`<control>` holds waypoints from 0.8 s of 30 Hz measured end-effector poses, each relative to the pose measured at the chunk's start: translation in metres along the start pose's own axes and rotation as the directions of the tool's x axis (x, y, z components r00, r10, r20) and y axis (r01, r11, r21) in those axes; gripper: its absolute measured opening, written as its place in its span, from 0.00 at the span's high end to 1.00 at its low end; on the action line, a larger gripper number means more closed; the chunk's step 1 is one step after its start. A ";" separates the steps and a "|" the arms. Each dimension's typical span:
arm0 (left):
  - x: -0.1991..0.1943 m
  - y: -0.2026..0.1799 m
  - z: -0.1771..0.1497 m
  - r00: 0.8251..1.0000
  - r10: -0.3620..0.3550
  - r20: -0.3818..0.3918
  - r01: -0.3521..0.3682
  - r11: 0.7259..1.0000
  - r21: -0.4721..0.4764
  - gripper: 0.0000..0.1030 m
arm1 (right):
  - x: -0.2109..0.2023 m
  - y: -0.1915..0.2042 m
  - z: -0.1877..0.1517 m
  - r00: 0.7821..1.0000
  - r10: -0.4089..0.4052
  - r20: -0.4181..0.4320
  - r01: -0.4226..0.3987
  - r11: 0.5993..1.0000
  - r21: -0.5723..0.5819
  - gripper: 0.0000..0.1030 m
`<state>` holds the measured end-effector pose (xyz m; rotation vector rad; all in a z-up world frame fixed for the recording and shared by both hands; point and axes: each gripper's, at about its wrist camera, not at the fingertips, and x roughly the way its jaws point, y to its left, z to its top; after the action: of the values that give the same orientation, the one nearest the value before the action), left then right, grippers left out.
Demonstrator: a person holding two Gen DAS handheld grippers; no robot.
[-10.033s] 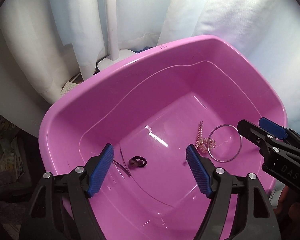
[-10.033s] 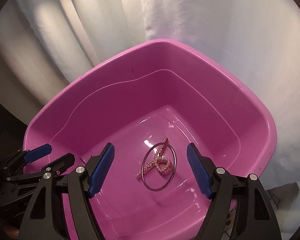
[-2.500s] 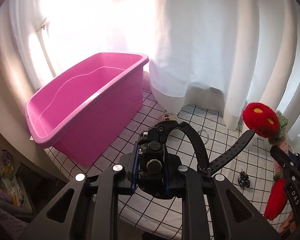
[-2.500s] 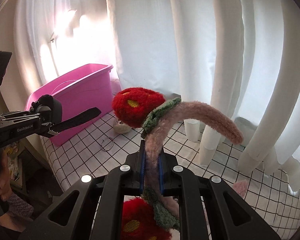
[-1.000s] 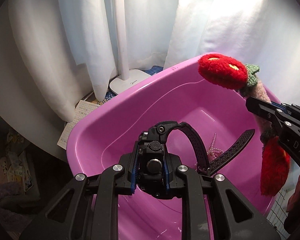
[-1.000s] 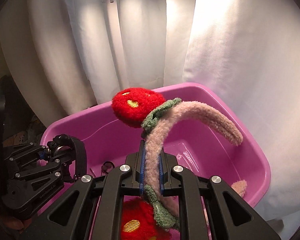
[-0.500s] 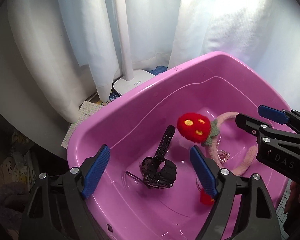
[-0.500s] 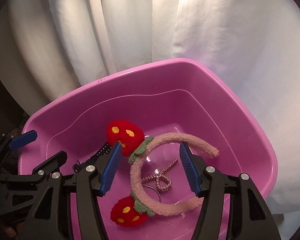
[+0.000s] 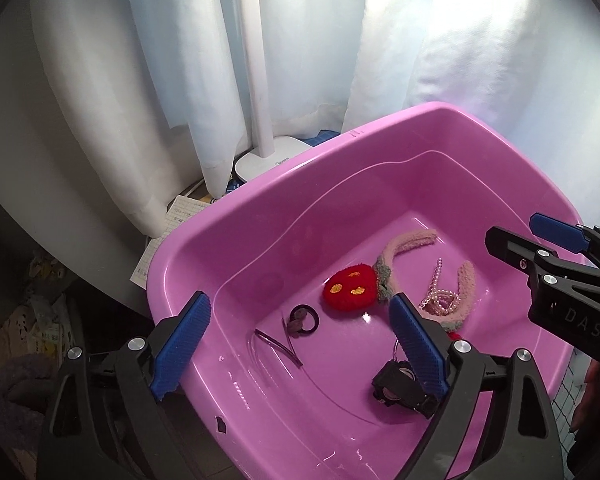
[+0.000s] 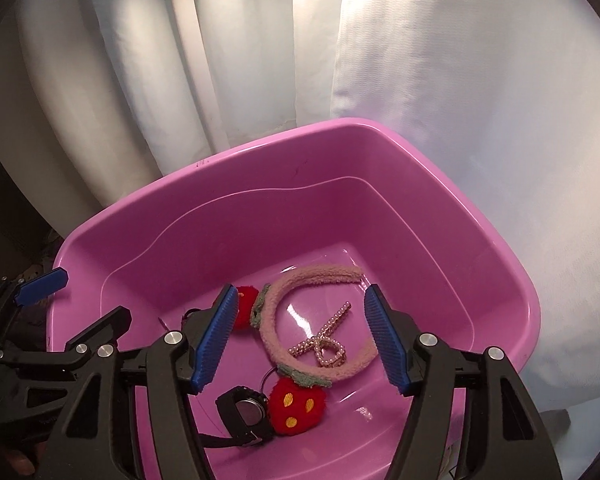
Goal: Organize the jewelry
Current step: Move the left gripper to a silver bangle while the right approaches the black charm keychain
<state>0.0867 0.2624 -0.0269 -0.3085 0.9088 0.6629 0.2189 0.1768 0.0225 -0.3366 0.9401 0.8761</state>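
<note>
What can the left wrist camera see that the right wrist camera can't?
Only the left wrist view shows the small black hair tie on the tub floor and the white lamp base behind the tub. Only the right wrist view shows the second red plush strawberry plainly. Both show the pink plastic tub, fuzzy pink headband, pearl bow clip and black wristwatch.
</note>
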 end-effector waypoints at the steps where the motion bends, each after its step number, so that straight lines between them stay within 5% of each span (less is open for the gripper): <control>1: -0.002 -0.001 -0.002 1.000 -0.001 0.000 0.001 1.000 0.000 0.14 | 0.000 0.000 -0.003 1.000 0.002 0.000 -0.002 1.000 0.004 0.39; 11: -0.021 0.004 -0.009 1.000 -0.001 0.025 0.001 1.000 -0.008 0.12 | -0.006 0.002 -0.021 0.999 0.016 0.033 -0.018 0.999 0.051 0.39; 24: -0.064 0.006 -0.031 0.994 0.016 0.112 -0.020 0.999 0.028 0.08 | -0.069 -0.016 -0.081 0.991 0.034 0.132 -0.053 0.988 0.145 0.35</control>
<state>0.0360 0.2255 0.0066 -0.2353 0.8142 0.6764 0.1665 0.0836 0.0306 -0.1301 0.8889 0.8521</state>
